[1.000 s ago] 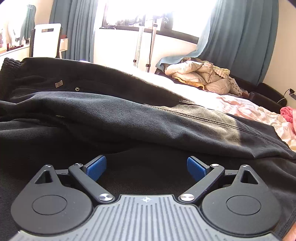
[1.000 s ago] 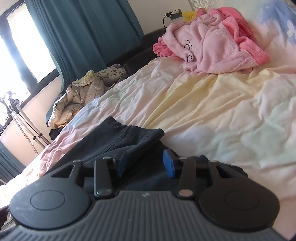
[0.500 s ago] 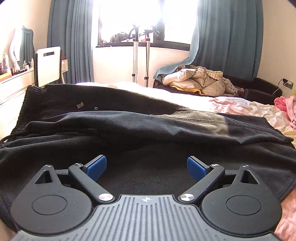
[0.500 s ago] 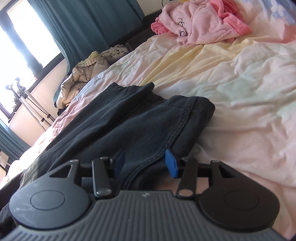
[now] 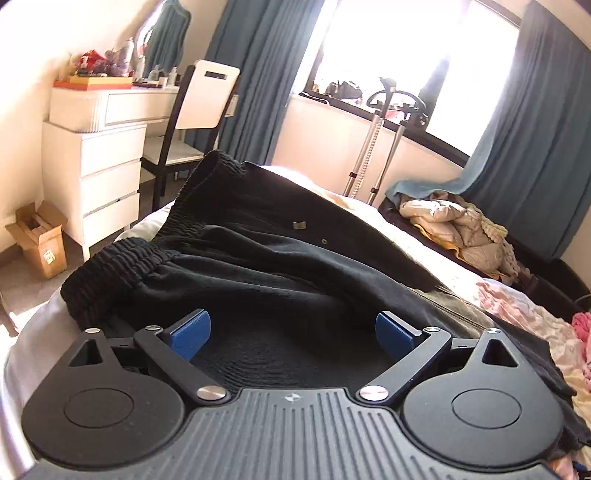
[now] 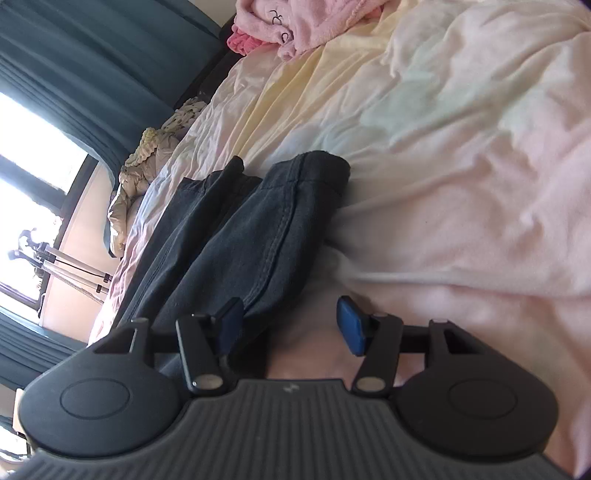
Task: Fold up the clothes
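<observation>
Right, from the left wrist view I see my left gripper (image 5: 291,334) with its blue pads (image 5: 190,332) spread wide, nothing pinched between them. It hangs over the black trousers (image 5: 280,273), which lie across the bed (image 5: 524,314). Their gathered elastic waistband (image 5: 122,269) sits at the near left edge of the mattress, bunched and partly folded over itself. Further left stand a white chest of drawers (image 5: 107,162), a white chair (image 5: 201,107) and a cardboard box (image 5: 38,236) on the floor. A heap of pale padded clothing (image 5: 454,232) lies far right under the teal curtain (image 5: 535,110).

In the right wrist view my right gripper (image 6: 290,330) is opening its jaws; the trouser leg hem (image 6: 266,229) runs just by the left pad (image 6: 231,325), and I see no fabric pressed between the pads, only the pale bedsheet (image 6: 461,184) below the gap. The two leg ends lie side by side on the sheet. A pink garment (image 6: 295,22) is bundled at the far end of the bed.
</observation>
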`<state>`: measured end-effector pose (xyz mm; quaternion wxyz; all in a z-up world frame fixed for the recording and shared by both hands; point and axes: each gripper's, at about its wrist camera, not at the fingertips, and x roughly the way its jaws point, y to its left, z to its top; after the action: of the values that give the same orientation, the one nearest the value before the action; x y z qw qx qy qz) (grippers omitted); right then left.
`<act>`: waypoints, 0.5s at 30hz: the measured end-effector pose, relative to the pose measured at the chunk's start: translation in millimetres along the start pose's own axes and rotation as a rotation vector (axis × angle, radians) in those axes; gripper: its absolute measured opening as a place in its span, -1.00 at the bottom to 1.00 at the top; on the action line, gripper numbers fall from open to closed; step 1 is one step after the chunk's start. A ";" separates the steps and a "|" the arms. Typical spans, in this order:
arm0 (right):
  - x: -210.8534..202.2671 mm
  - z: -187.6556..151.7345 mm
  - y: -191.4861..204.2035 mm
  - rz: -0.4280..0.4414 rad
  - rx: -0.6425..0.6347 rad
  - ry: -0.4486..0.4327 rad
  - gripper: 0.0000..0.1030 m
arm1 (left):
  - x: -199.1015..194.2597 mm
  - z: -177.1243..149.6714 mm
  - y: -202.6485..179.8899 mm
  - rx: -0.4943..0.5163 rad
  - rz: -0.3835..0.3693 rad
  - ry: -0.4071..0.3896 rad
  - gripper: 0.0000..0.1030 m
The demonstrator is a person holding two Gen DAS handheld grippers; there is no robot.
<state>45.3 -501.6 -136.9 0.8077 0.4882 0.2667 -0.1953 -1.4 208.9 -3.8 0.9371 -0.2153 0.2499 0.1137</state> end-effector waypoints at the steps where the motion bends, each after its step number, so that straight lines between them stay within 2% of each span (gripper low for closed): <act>1: -0.5 0.5 -1.6 0.001 0.013 -0.001 0.11 | 1.3 0.7 6.0 -0.048 -0.006 0.007 0.89; 5: -5.2 -0.3 -0.8 -0.024 0.023 -0.025 0.11 | 7.5 3.5 13.2 -0.126 -0.005 0.007 0.89; 9: -12.0 -1.9 -0.6 -0.050 0.046 -0.055 0.17 | 22.2 1.4 15.0 -0.164 -0.003 0.069 0.89; 15: -29.6 -4.2 -17.7 -0.114 0.177 -0.143 0.17 | 37.9 -2.8 20.8 -0.234 -0.003 0.122 0.89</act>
<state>11.0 -504.1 -132.2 0.7661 0.5264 0.2172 -0.2979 23.0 230.0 -32.8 0.8889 -0.3299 0.2911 0.1276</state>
